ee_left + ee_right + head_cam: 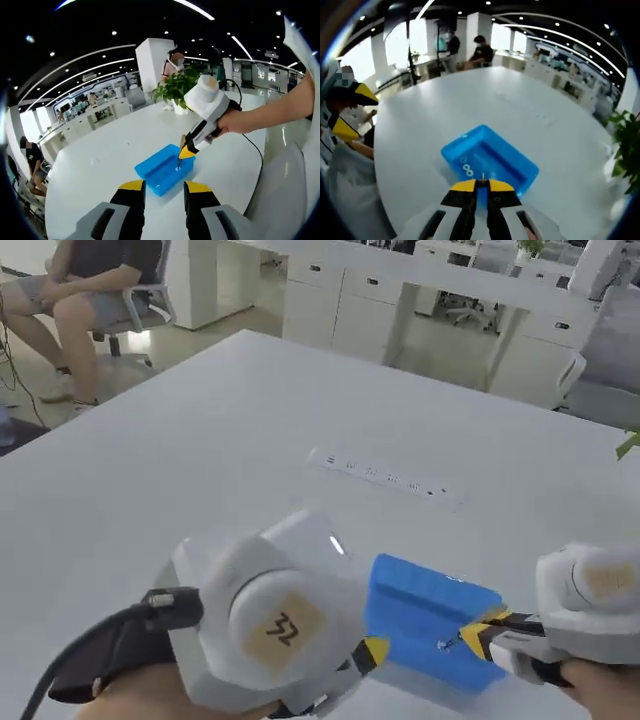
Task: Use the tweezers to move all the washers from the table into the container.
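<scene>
Over the blue container [510, 167], right gripper [481, 187] is clamping the tweezers [483, 176]; left gripper [164, 192] is hovering, jaws apart, empty. Several washers [466, 167] are lying inside; task seemingly nearing completion.

Head view looks down on the desk [200, 440] from close; gripper views face the bin [155, 184] from opposite sides — all three share it.

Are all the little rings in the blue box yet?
Partly. Done: a few washers lie in the blue container. In hand: the right tongs grip the tweezers, tips over the container; whether they carry a washer is too small to tell. The left tongs are open, empty. Left: any washers on the table, which I cannot make out.
</scene>
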Tool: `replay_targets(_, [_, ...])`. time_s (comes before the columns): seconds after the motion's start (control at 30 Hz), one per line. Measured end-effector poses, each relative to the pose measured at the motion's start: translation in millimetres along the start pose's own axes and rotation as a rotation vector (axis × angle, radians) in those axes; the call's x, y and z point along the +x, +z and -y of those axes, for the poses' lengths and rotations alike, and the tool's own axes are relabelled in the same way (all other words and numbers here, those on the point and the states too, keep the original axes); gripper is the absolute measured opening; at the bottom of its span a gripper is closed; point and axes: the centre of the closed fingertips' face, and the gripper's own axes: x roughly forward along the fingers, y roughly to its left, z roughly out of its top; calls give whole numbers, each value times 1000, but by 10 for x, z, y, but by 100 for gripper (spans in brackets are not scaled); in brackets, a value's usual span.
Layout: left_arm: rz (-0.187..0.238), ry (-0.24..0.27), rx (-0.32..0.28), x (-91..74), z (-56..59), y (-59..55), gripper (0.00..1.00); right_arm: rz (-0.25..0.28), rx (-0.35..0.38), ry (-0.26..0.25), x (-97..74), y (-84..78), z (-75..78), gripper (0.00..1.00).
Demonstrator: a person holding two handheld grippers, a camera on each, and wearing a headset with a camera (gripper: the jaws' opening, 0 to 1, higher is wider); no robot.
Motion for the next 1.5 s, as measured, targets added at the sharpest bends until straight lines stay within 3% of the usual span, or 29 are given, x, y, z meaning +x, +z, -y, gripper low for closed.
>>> replay_targets(0.17, [50, -55, 62, -13, 28, 254, 12, 45, -58, 9, -310, 113, -190, 4])
replay_targets(0.33, [67, -60, 105, 4, 6, 350, 12, 28, -93, -10, -270, 82, -164, 4])
replay_targets(0.53, [51, -48, 80, -37, 5, 229, 14, -27, -66, -4, -12, -43, -88, 4])
replay_targets(0.67, [32, -54, 67, -68, 21, 116, 17, -58, -62, -1, 102, -82, -39, 4])
replay_targets(0.93, [13, -42, 36, -78, 24, 10, 17, -138, -87, 27, 269, -160, 29, 3])
replay_targets(1.1, [0, -34, 30, -48, 26, -50, 17, -271, -134, 75, 320, -279, 128, 3])
replay_targets(1.17, [3, -37, 20, -42, 33, -22, 17, -277, -147, 73, 330, -265, 142, 3])
replay_targets(1.23, [6, -38, 16, -25, 42, -16, 17, -385, -182, 131, 356, -340, 179, 4])
replay_targets(1.3, [7, -40, 11, -11, 52, -18, 17, -382, -207, 129, 378, -305, 171, 4])
replay_targets(1.33, [6, -40, 9, -8, 53, -20, 17, -435, -218, 151, 382, -348, 160, 4])
replay_targets(1.43, [4, -40, -4, 5, 42, -46, 17, -458, -209, 175, 426, -360, 91, 4])
replay_targets(1.5, [4, -37, -10, 5, 34, -50, 17, -445, -202, 174, 438, -317, 103, 4])
